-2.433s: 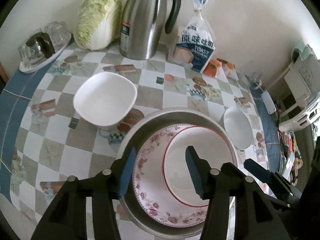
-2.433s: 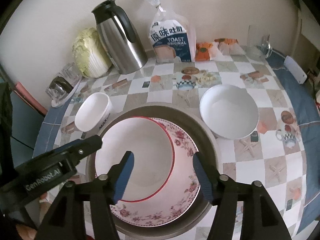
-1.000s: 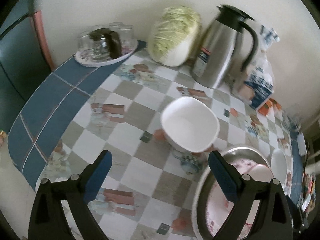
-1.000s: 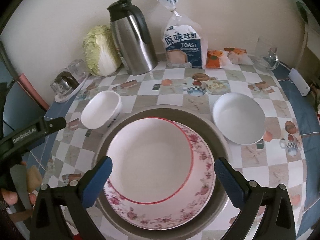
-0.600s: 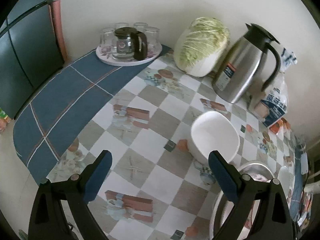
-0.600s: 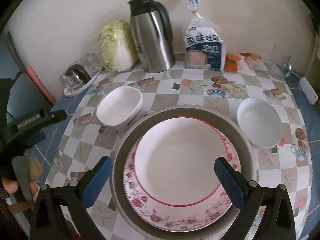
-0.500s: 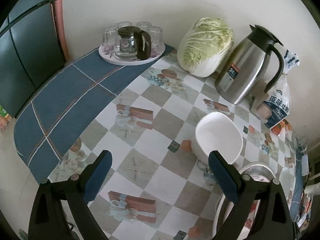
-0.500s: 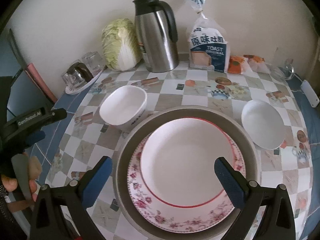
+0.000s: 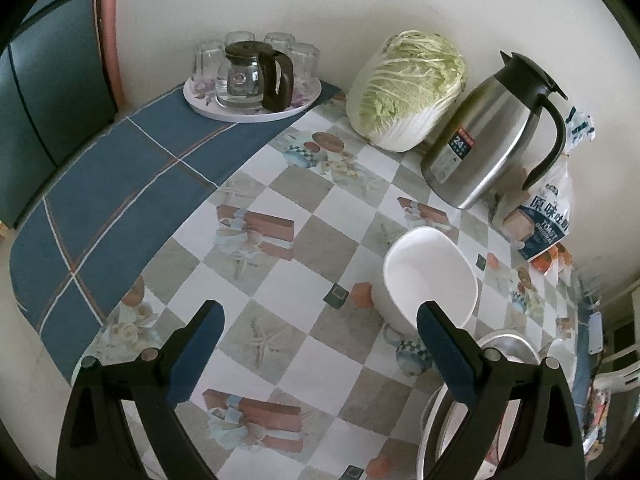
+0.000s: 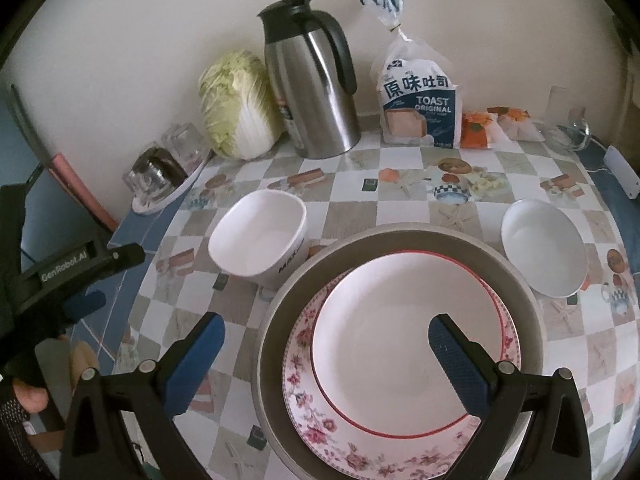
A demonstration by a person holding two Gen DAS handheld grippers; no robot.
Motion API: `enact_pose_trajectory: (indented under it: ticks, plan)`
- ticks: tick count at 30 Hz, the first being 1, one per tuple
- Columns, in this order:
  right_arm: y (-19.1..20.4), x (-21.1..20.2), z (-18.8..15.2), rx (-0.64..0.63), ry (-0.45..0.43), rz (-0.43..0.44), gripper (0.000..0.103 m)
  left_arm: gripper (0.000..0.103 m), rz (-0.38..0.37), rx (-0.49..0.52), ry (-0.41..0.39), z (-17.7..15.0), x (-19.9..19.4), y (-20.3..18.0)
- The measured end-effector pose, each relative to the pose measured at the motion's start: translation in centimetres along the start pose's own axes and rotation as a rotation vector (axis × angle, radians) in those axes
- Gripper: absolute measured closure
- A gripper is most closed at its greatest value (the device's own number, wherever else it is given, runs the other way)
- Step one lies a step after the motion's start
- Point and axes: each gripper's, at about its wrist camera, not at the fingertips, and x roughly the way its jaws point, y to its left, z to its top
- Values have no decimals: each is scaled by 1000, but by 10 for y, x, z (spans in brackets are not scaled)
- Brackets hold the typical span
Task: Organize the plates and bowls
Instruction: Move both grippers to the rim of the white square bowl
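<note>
A metal basin (image 10: 304, 280) holds a floral plate (image 10: 320, 432) with a red-rimmed white plate (image 10: 404, 344) on top. A square white bowl (image 10: 260, 240) stands left of the basin; it also shows in the left wrist view (image 9: 432, 280). A round white bowl (image 10: 544, 252) stands to the basin's right. My right gripper (image 10: 326, 360) is open and empty above the basin's near left side. My left gripper (image 9: 320, 348) is open and empty above the tablecloth, left of the square bowl; it also shows in the right wrist view (image 10: 80, 276).
At the back stand a steel thermos (image 10: 316, 84), a cabbage (image 10: 236, 108), a toast bag (image 10: 416, 100) and a tray with glasses and a glass pot (image 9: 252, 76). Small packets (image 10: 496, 124) and a glass (image 10: 564, 124) sit at the back right.
Both grippers opened wide from a narrower gap. The left gripper swung away from the basin to the left. The right gripper drew back and shifted left over the basin.
</note>
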Motion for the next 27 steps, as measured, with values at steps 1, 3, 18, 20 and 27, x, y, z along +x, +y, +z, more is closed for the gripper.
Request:
enact_pose_trajectory:
  ticks: [1, 3, 18, 20, 27]
  plan:
    - [1, 0, 0, 1, -3, -5, 0, 6, -4, -3, 2, 1, 1, 1]
    - [5, 2, 1, -5, -5, -15, 0, 6, -6, -10, 12, 4, 6, 5]
    - [34, 17, 30, -10, 19, -39, 0, 6, -47, -36, 49, 15, 28, 19]
    - [35, 21, 34, -7, 34, -45, 0, 6, -49, -41, 48, 16, 30, 20]
    - [44, 27, 51, -40, 73, -62, 0, 6, -29, -36, 33, 19, 33, 17]
